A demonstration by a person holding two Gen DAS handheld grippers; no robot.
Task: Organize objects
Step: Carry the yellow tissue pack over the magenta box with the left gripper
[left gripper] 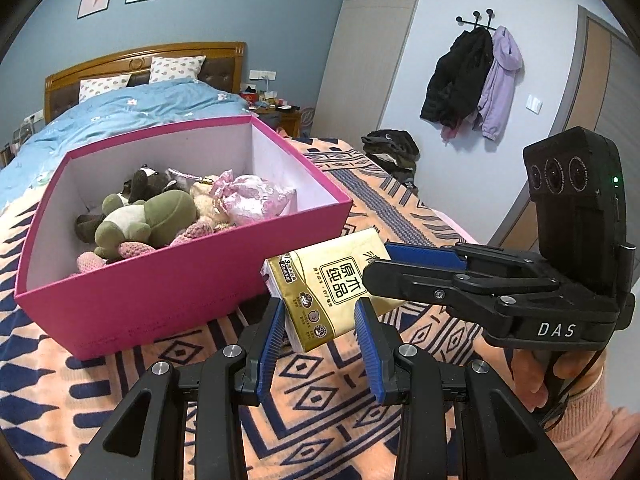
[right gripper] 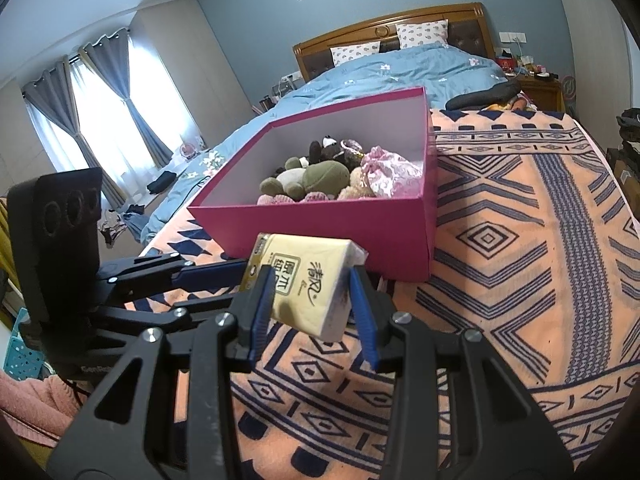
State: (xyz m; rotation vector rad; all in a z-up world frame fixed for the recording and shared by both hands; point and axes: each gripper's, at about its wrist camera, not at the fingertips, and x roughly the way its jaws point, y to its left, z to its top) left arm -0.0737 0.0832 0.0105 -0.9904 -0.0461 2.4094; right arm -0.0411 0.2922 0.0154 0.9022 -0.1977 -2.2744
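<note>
place: home bedroom | evidence: bed (right gripper: 408,68) with pillows (right gripper: 424,32), curtains (right gripper: 104,120), hung coats (left gripper: 472,80)

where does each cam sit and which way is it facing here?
Left wrist: on the left tongs, aimed down across the bed at the pink box; shows the right tongs and a hand.
Right wrist: on the right tongs, facing the headboard and curtains; shows the left tongs.
Shared: the box and the tissue pack, gripped by both tongs.
</note>
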